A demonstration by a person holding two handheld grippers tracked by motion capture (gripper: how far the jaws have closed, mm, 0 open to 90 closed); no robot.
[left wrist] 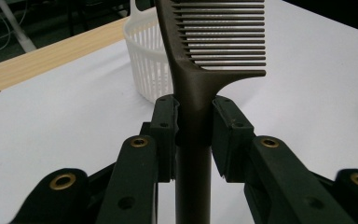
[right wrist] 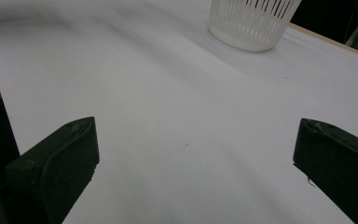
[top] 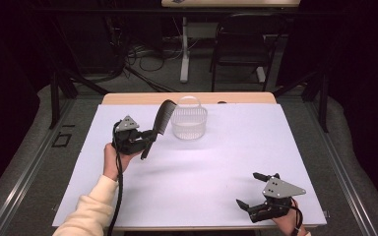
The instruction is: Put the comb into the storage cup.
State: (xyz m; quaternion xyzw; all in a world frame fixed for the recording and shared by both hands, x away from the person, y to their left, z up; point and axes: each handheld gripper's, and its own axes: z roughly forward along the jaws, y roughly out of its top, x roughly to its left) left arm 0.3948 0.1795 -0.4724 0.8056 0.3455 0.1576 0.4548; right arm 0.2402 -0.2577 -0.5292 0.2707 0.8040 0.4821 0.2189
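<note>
High view: right gripper (top: 250,189) idle at the table's (top: 216,162) near right corner, jaws apart; left gripper (top: 146,140) clamps the comb (top: 163,118) by its handle, just beside the basket (top: 189,123) at the far edge. Risk: teeth snag the rim, basket tips

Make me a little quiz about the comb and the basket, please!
1. True or false: the left gripper is shut on the comb.
2. Where is the white basket? A) far side of the table, beyond the comb B) in the right gripper C) on the floor
3. Fill in: the right gripper's jaws stand ____.

Key: 1 true; 2 A; 3 open
</note>
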